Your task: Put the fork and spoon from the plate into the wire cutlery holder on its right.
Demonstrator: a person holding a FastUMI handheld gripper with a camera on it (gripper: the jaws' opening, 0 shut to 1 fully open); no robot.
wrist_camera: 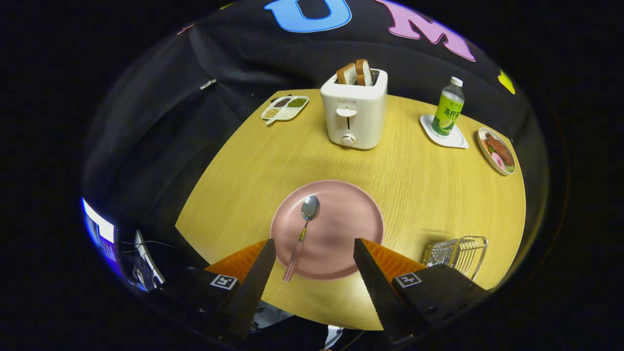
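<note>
A pink plate point(351, 214) lies on the wooden table just ahead of my fingers. On its left half rests a spoon point(303, 229), its shiny bowl pointing away and its checkered handle reaching over the plate's near rim. The wire cutlery holder point(458, 253) stands to the right of the plate, just beyond my right finger. My gripper point(314, 248) hovers above the plate's near part, open wide, with nothing between its fingers. The spoon's handle lies between the fingers, closer to the left one.
A white toaster point(355, 114) with bread slices stands at the table's far middle. A divided snack tray point(285, 108) sits far left, a bottle point(448, 108) on a white coaster far right, and a dish of food point(496, 150) by the right edge.
</note>
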